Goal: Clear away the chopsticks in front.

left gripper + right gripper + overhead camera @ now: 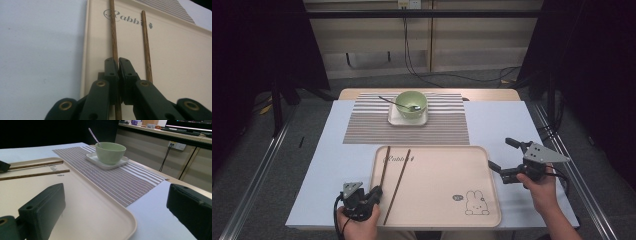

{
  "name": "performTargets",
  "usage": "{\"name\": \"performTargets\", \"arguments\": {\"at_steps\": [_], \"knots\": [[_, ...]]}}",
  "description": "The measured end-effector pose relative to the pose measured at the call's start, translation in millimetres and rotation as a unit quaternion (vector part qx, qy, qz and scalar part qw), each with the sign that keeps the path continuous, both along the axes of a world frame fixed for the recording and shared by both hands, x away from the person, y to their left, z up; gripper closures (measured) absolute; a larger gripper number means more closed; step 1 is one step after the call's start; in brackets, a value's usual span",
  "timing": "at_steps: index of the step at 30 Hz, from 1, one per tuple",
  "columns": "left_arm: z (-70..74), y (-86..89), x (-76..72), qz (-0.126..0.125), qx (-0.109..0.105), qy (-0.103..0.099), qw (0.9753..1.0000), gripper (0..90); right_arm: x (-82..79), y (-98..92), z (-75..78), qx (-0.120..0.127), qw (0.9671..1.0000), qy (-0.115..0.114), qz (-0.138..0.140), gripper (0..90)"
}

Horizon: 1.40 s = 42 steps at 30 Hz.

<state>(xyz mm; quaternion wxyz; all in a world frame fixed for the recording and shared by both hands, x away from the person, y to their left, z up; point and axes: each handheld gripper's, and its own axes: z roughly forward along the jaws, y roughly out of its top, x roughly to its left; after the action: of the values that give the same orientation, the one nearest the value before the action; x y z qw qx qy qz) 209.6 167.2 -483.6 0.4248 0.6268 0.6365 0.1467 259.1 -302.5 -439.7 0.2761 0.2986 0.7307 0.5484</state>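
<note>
Two brown chopsticks lie on the left part of a beige tray (437,180) with a rabbit picture. My left gripper (377,191) sits at the tray's near left corner, shut on the left chopstick (384,165) near its lower end. In the left gripper view the jaws (118,62) pinch that chopstick (113,32), while the other chopstick (146,50) lies free just to its right. My right gripper (500,153) hovers at the tray's right edge, wide open with nothing between its fingers (42,207).
A green bowl (411,103) holding a metal spoon (399,104) stands on a white square plate (394,120) on a striped placemat (362,130) beyond the tray. A white sheet (337,150) covers the table. Dark floor and metal rails surround it.
</note>
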Motion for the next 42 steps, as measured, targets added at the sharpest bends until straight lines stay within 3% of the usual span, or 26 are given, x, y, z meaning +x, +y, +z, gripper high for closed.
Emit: {"name": "performTargets", "arguments": {"at_steps": [6, 18, 23, 42], "knots": [[1.4, -2.4, -0.4, -0.001, 0.011, 0.002, 0.9999, 85.9, 0.2, 0.0, -0.1, -0.001, 1.0, -0.001, 0.001, 1.5], [3.7, -4.6, 0.6, -0.004, 0.007, -0.001, 1.0, 81.3, 0.1, -0.5, -0.1, -0.004, 1.0, 0.0, 0.001, 1.5], [7.9, -5.4, 2.2, -0.004, 0.002, -0.011, 0.9999, 76.6, 0.2, -0.3, -0.1, -0.003, 1.0, 0.0, 0.0, 1.5], [34.4, -2.8, 44.4, -0.028, -0.015, -0.054, 0.998, 47.1, 2.4, -0.6, -1.6, -0.01, 1.0, 0.0, 0.001, 1.4]]}}
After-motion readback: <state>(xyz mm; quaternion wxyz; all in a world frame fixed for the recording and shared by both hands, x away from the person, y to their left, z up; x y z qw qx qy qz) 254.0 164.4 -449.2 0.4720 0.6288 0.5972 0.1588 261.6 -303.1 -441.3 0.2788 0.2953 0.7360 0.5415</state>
